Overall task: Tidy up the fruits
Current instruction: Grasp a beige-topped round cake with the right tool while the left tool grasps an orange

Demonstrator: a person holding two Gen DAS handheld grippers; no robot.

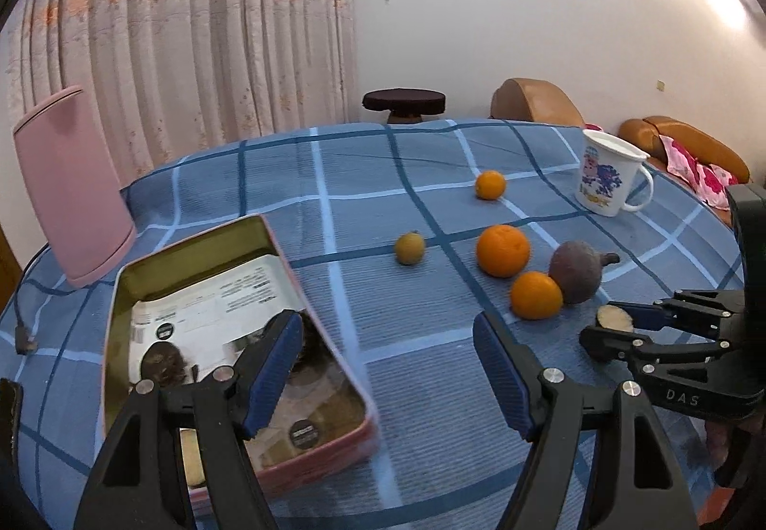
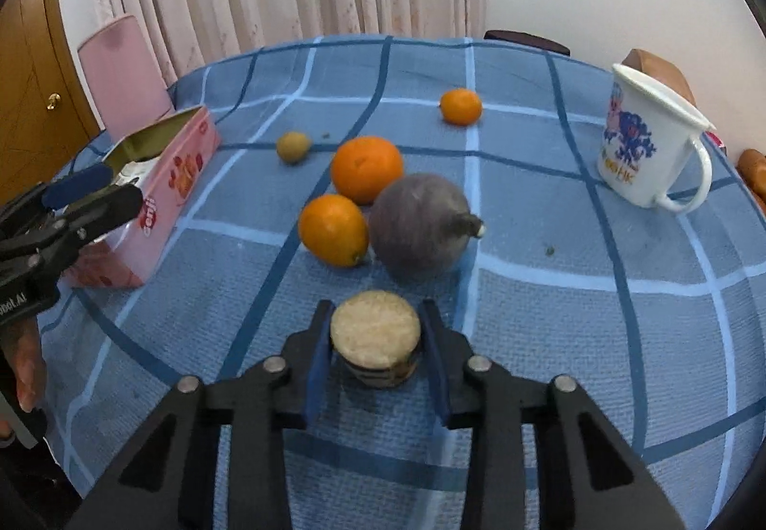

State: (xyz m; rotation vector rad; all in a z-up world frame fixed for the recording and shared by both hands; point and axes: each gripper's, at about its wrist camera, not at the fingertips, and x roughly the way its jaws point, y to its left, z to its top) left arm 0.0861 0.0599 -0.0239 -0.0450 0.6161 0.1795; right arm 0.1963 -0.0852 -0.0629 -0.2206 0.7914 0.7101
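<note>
The right hand-held gripper pinches a short cut piece of root with a pale flat face, standing on the checked blue cloth of the desk. At 12 o'clock from it lie a purple round root and two oranges close together. A small orange lies further away. The left hand-held gripper is spread wide, with one finger over the open pink tin at 9 o'clock.
</note>
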